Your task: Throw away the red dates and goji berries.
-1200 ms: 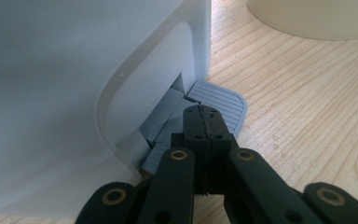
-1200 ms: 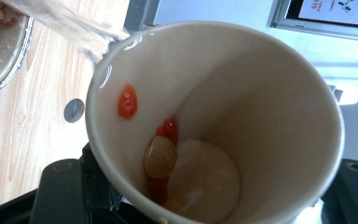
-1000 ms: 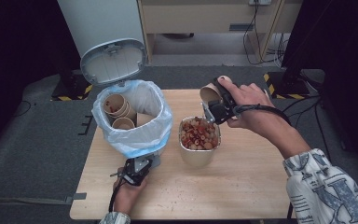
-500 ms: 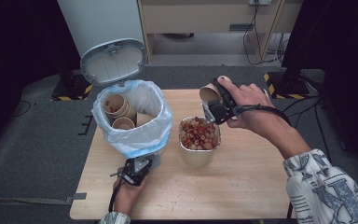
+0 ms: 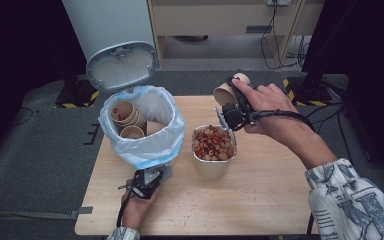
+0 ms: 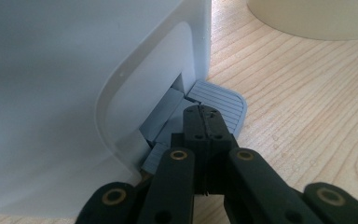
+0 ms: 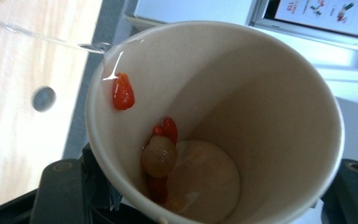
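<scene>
Left gripper point(image 5: 147, 181) tucked under the bin's point(image 5: 142, 125) bag point(image 5: 155, 145) in the high view, tips hidden. Bin cut off by the top and left edges in the left gripper view, body blurred. Pedal point(image 6: 219, 105) partly covered by the closed jaws. Tub point(image 6: 317, 18) cropped at the top right corner there, contents out of sight. Cup point(image 7: 214, 126) cut off at the bottom edge in the right gripper view, hiding the right gripper point(image 5: 232, 116) jaws behind it; grip not readable. Red and pale bits point(image 7: 161, 156) at the cup's bottom too blurred to name. Cups point(image 5: 127, 117) in the bin half buried in the bag. Table's point(image 5: 260, 205) near edge lost behind the sleeve point(image 5: 355, 205).
</scene>
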Demonstrator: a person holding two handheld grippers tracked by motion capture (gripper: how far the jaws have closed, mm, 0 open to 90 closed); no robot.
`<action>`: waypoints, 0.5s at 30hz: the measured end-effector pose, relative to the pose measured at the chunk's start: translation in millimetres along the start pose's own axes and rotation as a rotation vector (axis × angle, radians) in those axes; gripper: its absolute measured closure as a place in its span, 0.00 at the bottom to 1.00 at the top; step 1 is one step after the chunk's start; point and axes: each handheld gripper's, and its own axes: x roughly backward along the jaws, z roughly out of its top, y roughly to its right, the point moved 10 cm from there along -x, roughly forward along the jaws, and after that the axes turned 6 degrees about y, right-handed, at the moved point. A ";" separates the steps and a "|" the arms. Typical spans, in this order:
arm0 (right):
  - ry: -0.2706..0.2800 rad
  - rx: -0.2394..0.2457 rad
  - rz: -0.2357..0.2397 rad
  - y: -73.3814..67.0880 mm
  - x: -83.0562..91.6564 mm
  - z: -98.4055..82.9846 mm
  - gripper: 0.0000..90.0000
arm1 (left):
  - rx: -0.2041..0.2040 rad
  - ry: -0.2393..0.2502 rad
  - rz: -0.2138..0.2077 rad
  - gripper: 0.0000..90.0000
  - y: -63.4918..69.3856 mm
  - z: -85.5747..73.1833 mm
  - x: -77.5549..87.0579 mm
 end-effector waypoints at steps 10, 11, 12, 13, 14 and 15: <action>-0.003 0.004 -0.023 7.6 1.7 -2.5 0.33 | 0.002 0.000 0.001 1.00 0.0 0.0 0.1; -0.003 0.006 -0.023 7.6 1.8 -2.6 0.33 | 0.001 -0.001 0.001 1.00 0.0 0.0 0.1; -0.001 0.002 -0.025 7.5 1.9 -2.5 0.33 | 0.001 0.000 0.000 1.00 0.0 0.0 0.0; -0.001 0.002 -0.027 7.9 2.3 -2.6 0.33 | 0.001 -0.001 0.000 1.00 -0.1 -0.1 0.1; 0.002 0.001 -0.027 8.3 2.6 -2.5 0.33 | 0.002 0.000 0.000 1.00 -0.1 -0.1 0.1; 0.003 -0.001 -0.028 8.7 3.1 -2.7 0.33 | 0.001 0.000 0.001 1.00 -0.1 -0.1 0.1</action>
